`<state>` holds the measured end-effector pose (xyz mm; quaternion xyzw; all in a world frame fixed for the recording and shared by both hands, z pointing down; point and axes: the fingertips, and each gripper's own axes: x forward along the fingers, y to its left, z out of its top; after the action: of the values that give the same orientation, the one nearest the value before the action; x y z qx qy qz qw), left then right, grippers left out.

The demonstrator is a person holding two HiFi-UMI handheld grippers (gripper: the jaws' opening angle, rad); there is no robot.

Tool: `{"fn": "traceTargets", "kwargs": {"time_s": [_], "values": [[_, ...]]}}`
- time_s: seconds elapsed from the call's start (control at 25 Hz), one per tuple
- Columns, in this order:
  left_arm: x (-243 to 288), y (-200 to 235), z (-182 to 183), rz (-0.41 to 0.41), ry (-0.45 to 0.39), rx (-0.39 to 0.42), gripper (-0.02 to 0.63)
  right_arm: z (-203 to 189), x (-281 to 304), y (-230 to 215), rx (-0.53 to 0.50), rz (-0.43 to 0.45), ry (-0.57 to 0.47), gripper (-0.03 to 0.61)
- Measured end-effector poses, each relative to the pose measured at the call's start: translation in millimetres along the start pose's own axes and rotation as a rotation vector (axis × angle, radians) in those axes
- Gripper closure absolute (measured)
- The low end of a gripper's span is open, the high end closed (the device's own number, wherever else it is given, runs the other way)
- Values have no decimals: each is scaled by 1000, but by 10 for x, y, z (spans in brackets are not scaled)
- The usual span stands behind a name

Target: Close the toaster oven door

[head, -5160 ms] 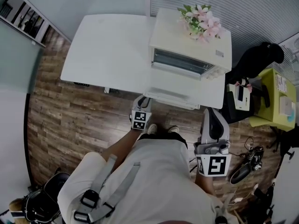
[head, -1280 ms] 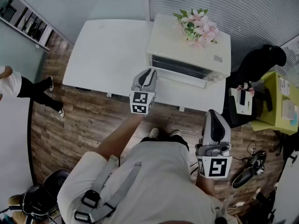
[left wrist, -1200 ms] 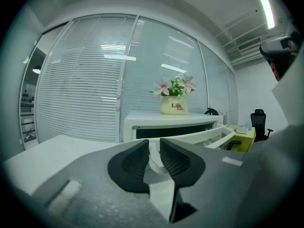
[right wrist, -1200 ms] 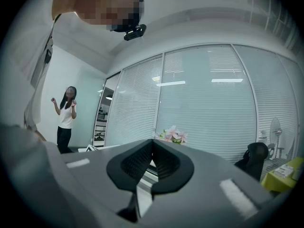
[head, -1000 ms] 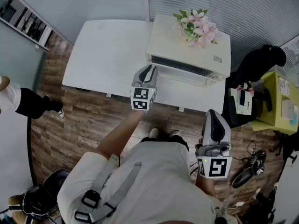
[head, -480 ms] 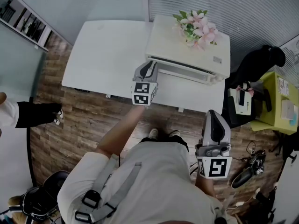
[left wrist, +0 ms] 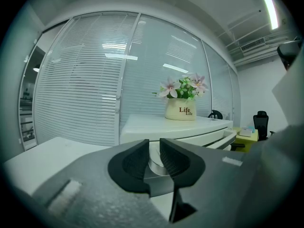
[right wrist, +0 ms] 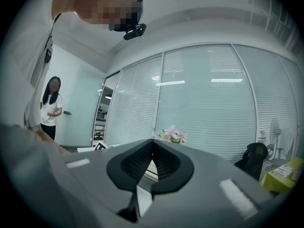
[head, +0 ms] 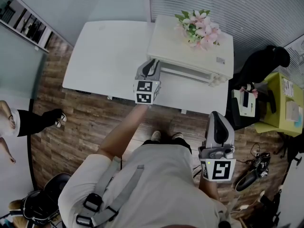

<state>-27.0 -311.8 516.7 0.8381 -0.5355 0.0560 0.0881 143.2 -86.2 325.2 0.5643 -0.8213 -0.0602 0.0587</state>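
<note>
A white toaster oven [head: 190, 46] stands on the right part of a white table [head: 104, 51]. Its door [head: 187, 73] is tilted up almost against the front, with a thin gap along the top. My left gripper [head: 153, 64] is at the door's left end. In the left gripper view the jaws [left wrist: 154, 148] stand a little apart, with the silvery end of the door handle [left wrist: 159, 165] between them and the oven [left wrist: 161, 127] just beyond. My right gripper [head: 216, 119] hangs low by the person's right side, away from the oven, its jaws [right wrist: 153, 144] closed on nothing.
A pot of pink flowers [head: 199, 25] sits on the oven's top. A black chair [head: 261, 63] and a yellow-green side table [head: 280, 99] stand to the right. Shoes and cables [head: 251, 167] lie on the wooden floor. Another person [head: 19, 122] walks at far left.
The door has swung up from lying flat open to nearly closed, and my left gripper rose and moved toward the oven with it. The right gripper stayed still. The person at left moved.
</note>
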Motion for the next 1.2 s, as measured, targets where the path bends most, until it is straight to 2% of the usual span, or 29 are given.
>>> {"fn": "traceTargets", "kwargs": {"time_s": [0.68, 1.2], "values": [[-31, -19, 66, -2, -11, 58, 534, -32, -57, -41, -6, -4, 7, 572], [-812, -387, 559, -113, -77, 38, 534, -11, -109, -50, -15, -1, 14, 572]]}}
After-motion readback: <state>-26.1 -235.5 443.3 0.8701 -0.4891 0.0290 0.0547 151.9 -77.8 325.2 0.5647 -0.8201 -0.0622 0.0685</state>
